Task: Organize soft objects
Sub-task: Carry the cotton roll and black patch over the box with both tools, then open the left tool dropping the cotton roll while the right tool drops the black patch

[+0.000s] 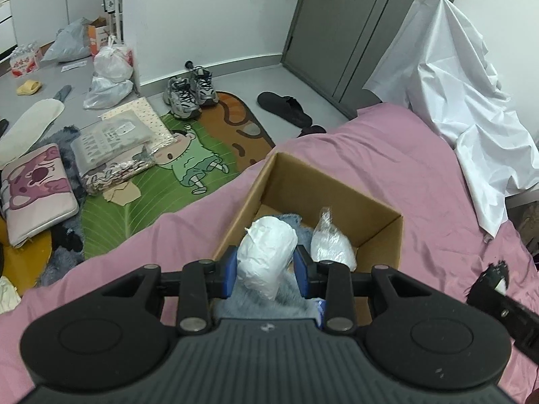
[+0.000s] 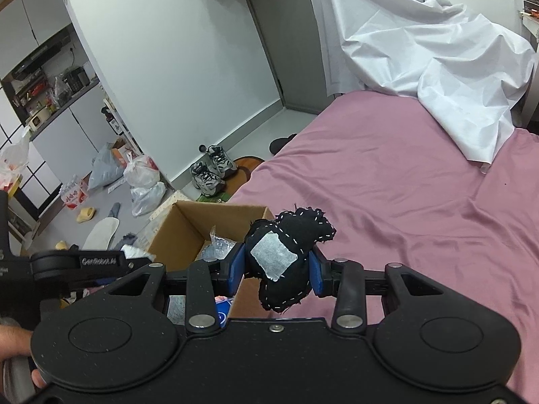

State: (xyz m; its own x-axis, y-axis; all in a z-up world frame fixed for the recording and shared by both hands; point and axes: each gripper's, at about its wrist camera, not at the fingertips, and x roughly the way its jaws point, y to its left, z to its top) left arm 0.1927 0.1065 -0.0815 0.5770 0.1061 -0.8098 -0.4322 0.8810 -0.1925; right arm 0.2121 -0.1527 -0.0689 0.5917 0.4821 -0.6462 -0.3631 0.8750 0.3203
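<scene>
Nearest my left wrist camera, the left gripper is clamped on a lumpy white bundle wrapped in crinkled plastic, its blue pads pressing both sides. I see that bundle held over the near end of an open brown cardboard box sitting on the pink bedsheet. Inside the box, under the bundle, lies a fluffy grey-blue plush fabric, and just to the right of the bundle rests a clear crinkled plastic pouch with a twisted top, leaning toward the box's right wall.

From my right wrist camera, the right gripper is closed around a small black stuffed fabric toy with white dashed stitching and a white patch. I hold this toy just right of the box, above the bedsheet; the toy's upper lobe sticks out past the fingers. In the left view the toy's ragged edge shows well right of the box.

Beyond the box, a crumpled white sheet is draped high at the far end of the bed. Left of the box, on the floor, sit a pair of grey sneakers and a cartoon-printed green rug.
</scene>
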